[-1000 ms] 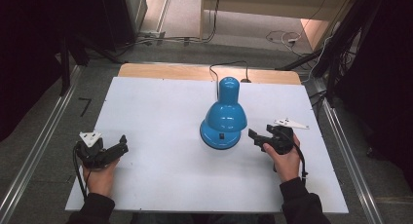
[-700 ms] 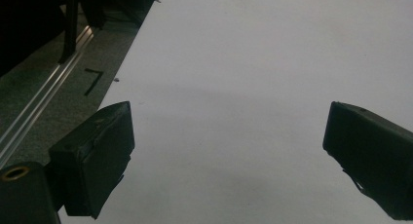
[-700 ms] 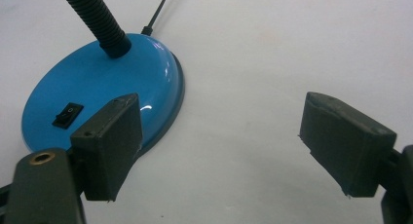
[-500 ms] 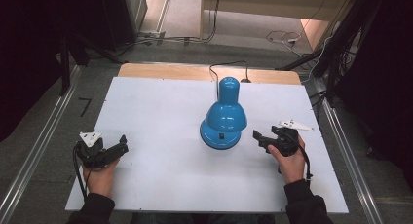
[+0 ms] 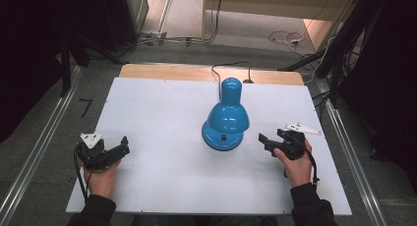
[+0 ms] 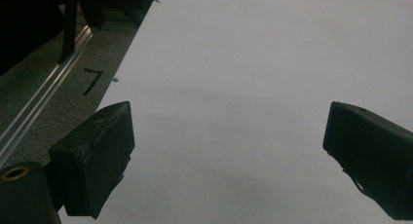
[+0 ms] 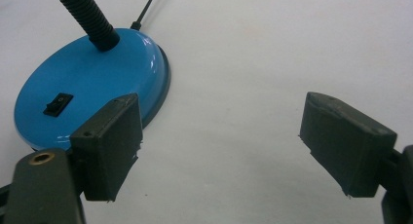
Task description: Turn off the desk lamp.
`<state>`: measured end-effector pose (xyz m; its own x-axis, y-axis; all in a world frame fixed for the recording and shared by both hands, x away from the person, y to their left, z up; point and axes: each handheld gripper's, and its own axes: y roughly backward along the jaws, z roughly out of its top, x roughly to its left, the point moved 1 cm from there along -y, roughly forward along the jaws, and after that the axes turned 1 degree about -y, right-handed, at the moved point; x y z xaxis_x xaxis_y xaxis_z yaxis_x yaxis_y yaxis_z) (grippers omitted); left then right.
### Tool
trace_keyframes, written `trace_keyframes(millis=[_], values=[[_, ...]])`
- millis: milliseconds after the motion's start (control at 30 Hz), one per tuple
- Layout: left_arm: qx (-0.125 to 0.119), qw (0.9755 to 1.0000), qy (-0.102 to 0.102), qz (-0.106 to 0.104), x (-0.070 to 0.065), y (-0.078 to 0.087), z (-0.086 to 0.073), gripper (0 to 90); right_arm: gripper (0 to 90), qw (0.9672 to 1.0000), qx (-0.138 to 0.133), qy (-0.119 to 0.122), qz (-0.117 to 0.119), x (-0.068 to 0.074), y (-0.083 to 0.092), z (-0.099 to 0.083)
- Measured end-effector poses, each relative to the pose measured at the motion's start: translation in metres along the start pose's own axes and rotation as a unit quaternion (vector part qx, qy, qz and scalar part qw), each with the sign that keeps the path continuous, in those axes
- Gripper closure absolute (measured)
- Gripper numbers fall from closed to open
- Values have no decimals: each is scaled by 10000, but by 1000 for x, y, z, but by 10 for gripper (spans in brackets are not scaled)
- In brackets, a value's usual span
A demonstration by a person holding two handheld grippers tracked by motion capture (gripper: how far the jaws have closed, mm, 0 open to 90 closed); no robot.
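Approaching blue desk lamp (image 5: 226, 119) at table centre | right gripper (image 5: 270, 142) jaws spread, just beside its base (image 7: 87, 95) | left gripper (image 5: 117, 151) spread, well apart | next: likely reach rocker switch (image 7: 58, 103)

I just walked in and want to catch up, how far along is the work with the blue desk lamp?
Nothing looks done yet: the blue desk lamp stands untouched mid-table, shade bent down over its base. The right hand-held gripper sits open beside the base, facing the rocker switch. The left hand-held gripper rests open near the table's left edge. Reaching the lamp remains.
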<state>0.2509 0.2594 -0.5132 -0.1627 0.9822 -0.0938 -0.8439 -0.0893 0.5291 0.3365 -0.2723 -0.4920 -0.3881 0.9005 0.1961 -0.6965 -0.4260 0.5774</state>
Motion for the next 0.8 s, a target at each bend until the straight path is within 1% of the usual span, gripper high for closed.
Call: trace_keyframes(millis=[33, 800], values=[[3, 10000, 0, 0, 0, 0, 0, 54, 144, 10000, 13, -27, -2, 0, 1, 0], [17, 10000, 2, 4, 0, -1, 0, 54, 140, 9999, -46, -50, -106, -16, 18, -8]])
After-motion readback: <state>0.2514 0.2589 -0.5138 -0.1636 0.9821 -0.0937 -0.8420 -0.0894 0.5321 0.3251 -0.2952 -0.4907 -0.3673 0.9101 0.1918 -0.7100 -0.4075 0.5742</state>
